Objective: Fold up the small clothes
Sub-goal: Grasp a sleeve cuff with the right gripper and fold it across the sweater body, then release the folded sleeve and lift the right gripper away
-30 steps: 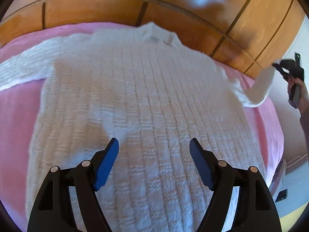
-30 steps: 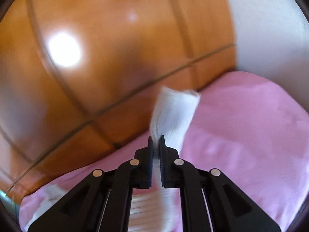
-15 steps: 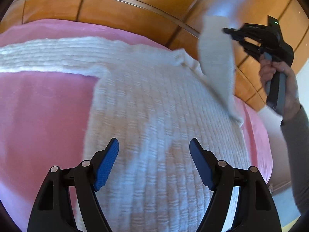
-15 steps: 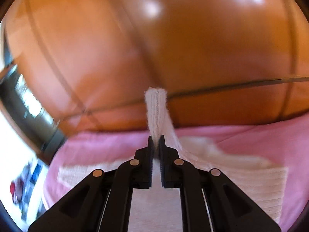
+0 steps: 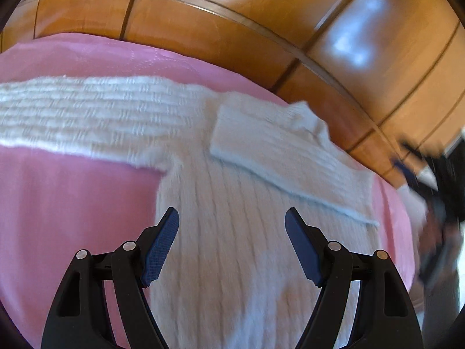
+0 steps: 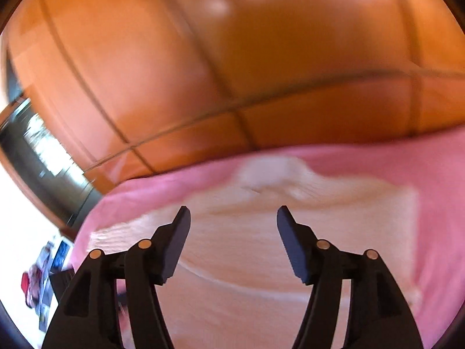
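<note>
A white knitted sweater (image 5: 232, 232) lies flat on a pink bedspread (image 5: 72, 197). Its right sleeve (image 5: 279, 157) is folded across the chest, below the collar (image 5: 308, 119). The left sleeve (image 5: 87, 116) stretches out flat to the left. My left gripper (image 5: 232, 218) hovers open over the sweater's body with nothing between its fingers. In the right wrist view the same sweater (image 6: 247, 247) is blurred, and my right gripper (image 6: 234, 218) is above it, jaws opening and empty. The right gripper also shows as a dark blur (image 5: 436, 189) at the right edge of the left wrist view.
A glossy wooden headboard (image 5: 261, 29) runs behind the bed. The bedspread's edge (image 5: 401, 232) drops off at the right. In the right wrist view a dark doorway or shelf (image 6: 37, 151) and some coloured items (image 6: 37, 285) sit beyond the bed at the left.
The right gripper carried the right sleeve up and across the chest, then let go; the sleeve now lies folded on the sweater. The left gripper drifted sideways toward the sweater's left side, still open.
</note>
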### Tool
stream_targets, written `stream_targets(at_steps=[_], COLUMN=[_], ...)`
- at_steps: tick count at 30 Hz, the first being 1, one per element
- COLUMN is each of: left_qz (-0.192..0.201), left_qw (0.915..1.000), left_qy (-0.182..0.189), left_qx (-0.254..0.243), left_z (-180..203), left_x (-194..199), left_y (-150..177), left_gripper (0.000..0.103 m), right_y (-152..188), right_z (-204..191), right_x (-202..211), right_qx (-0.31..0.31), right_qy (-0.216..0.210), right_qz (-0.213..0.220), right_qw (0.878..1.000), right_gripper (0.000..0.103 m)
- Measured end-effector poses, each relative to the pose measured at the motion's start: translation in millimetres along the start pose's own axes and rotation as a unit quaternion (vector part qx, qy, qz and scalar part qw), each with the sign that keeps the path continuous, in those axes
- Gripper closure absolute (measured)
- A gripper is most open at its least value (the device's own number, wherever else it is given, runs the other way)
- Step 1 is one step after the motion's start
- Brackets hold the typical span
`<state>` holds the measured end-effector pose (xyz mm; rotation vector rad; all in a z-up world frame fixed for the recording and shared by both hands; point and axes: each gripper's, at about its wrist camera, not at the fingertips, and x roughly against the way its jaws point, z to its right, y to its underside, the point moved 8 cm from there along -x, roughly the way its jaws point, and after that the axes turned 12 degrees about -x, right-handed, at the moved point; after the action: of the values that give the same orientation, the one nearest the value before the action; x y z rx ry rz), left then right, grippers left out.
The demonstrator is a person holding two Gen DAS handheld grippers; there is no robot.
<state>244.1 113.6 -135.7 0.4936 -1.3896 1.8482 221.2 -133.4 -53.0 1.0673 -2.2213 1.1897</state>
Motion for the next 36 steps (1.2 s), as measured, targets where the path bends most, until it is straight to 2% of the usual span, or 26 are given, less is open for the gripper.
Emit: stream_targets(at_steps=[5, 7, 10, 13, 16, 19, 21, 24, 25, 28, 30, 36], left_qz=[-0.027, -0.032, -0.033, -0.043, -0.046, -0.043, -0.04, -0.032, -0.029, -0.008, 0.004, 0.047], left_qw=[0.9992, 0.9988, 0.9972, 0.994, 0.9886, 0.9882, 0.9896, 0.9905, 0.9912, 0.9962, 0.9969, 0.9937], left_qy=[-0.016, -0.025, -0.067, -0.099, -0.132, -0.133, -0.125, -0.118, -0.114, -0.085, -0.077, -0.069], left_qx=[0.026, 0.029, 0.001, -0.015, -0.056, -0.062, -0.059, -0.063, -0.06, -0.019, 0.013, 0.075], left_z=[-17.6, -19.3, -15.1, -14.7, -10.8, -10.4, -11.6, -14.3, -18.1, -28.2, -38.2, -71.8], left_x=[-42.0, -51.7, -63.8, -74.8, -81.1, -79.1, -74.2, -63.4, -57.4, -39.3, -28.5, 19.8], left_y=[-23.7, -28.9, -40.7, -43.3, -39.7, -35.9, -33.0, -27.5, -25.7, -18.5, -12.7, 5.4], left_gripper=[0.029, 0.029, 0.029, 0.028, 0.027, 0.027, 0.026, 0.026, 0.026, 0.023, 0.015, 0.015], right_y=[21.8, 21.7, 10.4, -3.7, -15.8, -25.3, -26.6, -26.7, -24.6, -9.0, 9.3, 78.3], right_z=[97.3, 113.5, 113.2, 100.3, 105.3, 134.6, 149.2, 136.5, 130.8, 112.4, 101.5, 67.6], right_x=[37.2, 42.9, 43.8, 23.4, -13.8, -52.0, -64.7, -58.5, -53.9, -32.1, -21.0, -34.6], right_qx=[-0.074, -0.092, -0.096, -0.079, -0.068, -0.079, -0.086, -0.051, -0.039, -0.006, 0.011, 0.071], right_qy=[0.064, 0.068, 0.06, 0.056, 0.091, 0.155, 0.168, 0.186, 0.189, 0.196, 0.196, 0.201], right_qz=[-0.002, 0.003, 0.013, 0.019, 0.008, -0.006, -0.014, -0.01, -0.006, 0.012, 0.018, 0.003], right_qw=[0.995, 0.993, 0.993, 0.995, 0.994, 0.985, 0.982, 0.981, 0.981, 0.98, 0.98, 0.977], right_gripper=[0.039, 0.04, 0.04, 0.04, 0.04, 0.041, 0.041, 0.036, 0.03, 0.02, 0.018, 0.009])
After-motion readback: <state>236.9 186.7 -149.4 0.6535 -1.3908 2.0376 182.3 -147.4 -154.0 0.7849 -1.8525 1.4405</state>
